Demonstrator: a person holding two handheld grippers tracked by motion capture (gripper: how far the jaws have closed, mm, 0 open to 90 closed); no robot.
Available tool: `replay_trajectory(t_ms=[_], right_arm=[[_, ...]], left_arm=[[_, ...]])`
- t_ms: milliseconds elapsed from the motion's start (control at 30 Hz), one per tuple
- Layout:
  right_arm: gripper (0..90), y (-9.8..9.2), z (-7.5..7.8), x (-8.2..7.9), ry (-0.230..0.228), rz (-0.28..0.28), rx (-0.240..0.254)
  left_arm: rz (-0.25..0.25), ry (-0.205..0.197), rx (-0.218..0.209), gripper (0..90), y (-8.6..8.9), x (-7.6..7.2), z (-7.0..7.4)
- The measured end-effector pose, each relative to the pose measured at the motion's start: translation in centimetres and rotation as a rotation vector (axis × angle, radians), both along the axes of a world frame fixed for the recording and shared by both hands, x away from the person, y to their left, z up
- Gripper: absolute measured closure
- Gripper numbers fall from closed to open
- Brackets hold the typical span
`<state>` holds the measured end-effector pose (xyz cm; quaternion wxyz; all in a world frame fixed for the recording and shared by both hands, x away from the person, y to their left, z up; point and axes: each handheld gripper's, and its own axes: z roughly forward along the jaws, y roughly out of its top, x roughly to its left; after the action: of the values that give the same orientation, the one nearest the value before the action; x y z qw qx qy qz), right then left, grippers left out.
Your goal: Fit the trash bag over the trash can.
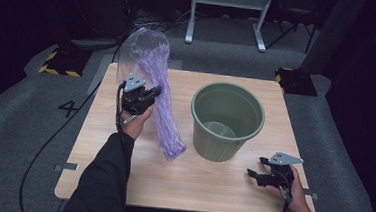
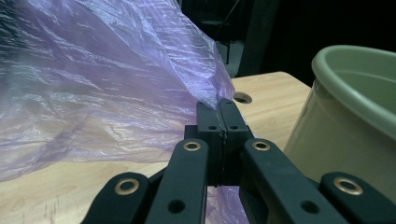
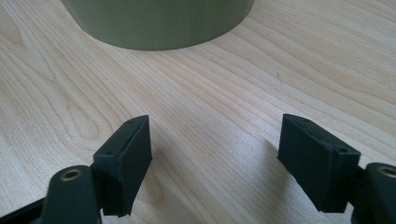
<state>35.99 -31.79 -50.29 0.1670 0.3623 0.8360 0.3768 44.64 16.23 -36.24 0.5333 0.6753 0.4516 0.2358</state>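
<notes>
left tool (image 1: 153, 91) pinching purple bag (image 1: 151, 63) | right tool (image 1: 252, 173) spread | bag's mouth unclear

A light wooden table (image 1: 191, 179) stands on grey carpet. On it, at about two o'clock from its centre, sits a green plastic bin (image 1: 227, 121). The purple plastic bag's (image 1: 164, 124) lower end touches the tabletop near the centre.

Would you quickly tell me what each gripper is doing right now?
Left gripper: jaws shut on the purple plastic bag, held up beside the green bin.
Right gripper: jaws open, holding nothing, low over the table.
</notes>
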Motion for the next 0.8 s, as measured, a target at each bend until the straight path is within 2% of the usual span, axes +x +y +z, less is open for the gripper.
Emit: replay_trajectory(t_ms=[333,700,800], right_arm=[[25.8,0.0,0.0,0.0,0.0,0.004,0.0],[25.8,0.0,0.0,0.0,-0.001,0.003,0.0],[25.8,0.0,0.0,-0.1,-0.001,0.003,-0.001]], left_arm=[[-0.007,-0.037,-0.012,89.4,-0.3,0.2,3.0],[-0.013,-0.101,-0.023,89.4,-0.5,0.2,7.9],[-0.012,-0.111,-0.022,89.4,-0.7,0.3,8.6]])
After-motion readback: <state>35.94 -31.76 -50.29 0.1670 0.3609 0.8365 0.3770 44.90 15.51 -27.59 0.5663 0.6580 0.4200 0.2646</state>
